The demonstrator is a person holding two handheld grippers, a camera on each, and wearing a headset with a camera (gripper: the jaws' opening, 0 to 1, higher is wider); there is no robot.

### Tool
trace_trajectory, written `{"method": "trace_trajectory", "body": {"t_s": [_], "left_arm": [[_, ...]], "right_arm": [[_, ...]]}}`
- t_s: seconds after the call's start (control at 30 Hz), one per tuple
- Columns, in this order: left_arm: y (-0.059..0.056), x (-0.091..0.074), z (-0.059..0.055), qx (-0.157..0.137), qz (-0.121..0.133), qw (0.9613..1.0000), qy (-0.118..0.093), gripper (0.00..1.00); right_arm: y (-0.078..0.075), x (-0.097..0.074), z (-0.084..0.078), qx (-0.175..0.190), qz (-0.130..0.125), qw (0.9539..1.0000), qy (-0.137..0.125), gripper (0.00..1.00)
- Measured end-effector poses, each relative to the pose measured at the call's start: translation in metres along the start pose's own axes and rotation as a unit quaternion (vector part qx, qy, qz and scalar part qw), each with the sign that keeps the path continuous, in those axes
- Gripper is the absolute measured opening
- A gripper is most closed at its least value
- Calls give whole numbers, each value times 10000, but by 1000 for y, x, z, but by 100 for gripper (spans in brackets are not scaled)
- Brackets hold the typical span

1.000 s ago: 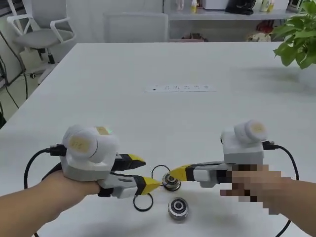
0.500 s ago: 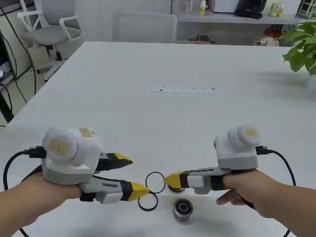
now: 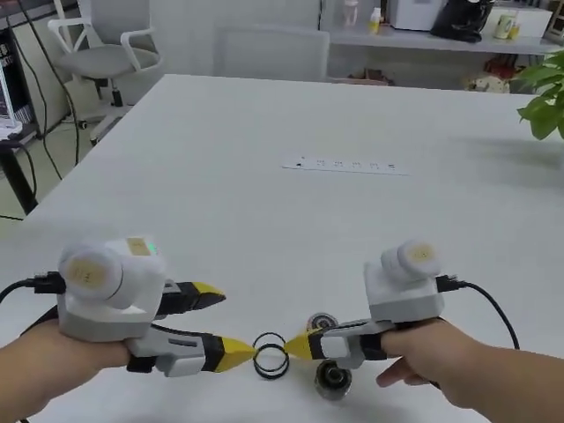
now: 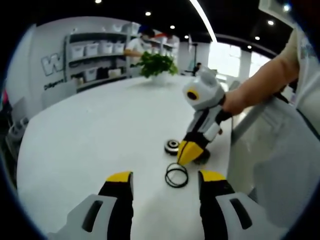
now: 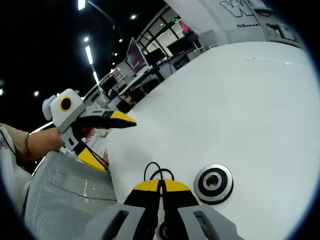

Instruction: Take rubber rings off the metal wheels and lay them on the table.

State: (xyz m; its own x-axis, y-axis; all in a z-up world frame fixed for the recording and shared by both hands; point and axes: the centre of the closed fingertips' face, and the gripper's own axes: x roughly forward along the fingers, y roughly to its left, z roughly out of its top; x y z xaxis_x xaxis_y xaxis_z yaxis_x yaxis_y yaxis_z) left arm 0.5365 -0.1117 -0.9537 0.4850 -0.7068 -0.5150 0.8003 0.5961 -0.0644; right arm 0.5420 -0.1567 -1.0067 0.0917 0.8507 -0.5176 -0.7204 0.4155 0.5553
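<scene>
Two rubber rings, near table edge

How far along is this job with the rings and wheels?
Done, it seems: two rubber rings lie overlapping on the table, off the two metal wheels. In hand: the right hand-held gripper, jaws shut, sits at the rings' edge; whether it pinches one I cannot tell. The left hand-held gripper is open, empty. Left: perhaps nothing, if the wheels carry no more rings.

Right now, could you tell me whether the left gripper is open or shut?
Open: the left gripper has its yellow-tipped jaws well apart, gripping nothing; the rubber rings lie beyond them.
</scene>
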Motion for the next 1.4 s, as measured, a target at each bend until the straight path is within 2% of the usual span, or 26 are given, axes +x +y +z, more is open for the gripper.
{"method": "trace_trajectory", "body": {"t_s": [0.37,0.83,1.13,1.4], "left_arm": [[0,-4,-5,-69,60,9999,47,53],[2,-7,-6,-61,100,9999,90,52],[1,0,7,30,41,10000,64,52],[-3,13,19,107,-70,9999,75,51]], "right_arm": [[-5,1,-6,-172,-263,9994,147,0],[-2,-6,-3,-269,-302,9992,59,8],[-1,-23,14,-285,-326,9987,-265,13],[-7,-40,18,-527,-428,9971,-330,17]]}}
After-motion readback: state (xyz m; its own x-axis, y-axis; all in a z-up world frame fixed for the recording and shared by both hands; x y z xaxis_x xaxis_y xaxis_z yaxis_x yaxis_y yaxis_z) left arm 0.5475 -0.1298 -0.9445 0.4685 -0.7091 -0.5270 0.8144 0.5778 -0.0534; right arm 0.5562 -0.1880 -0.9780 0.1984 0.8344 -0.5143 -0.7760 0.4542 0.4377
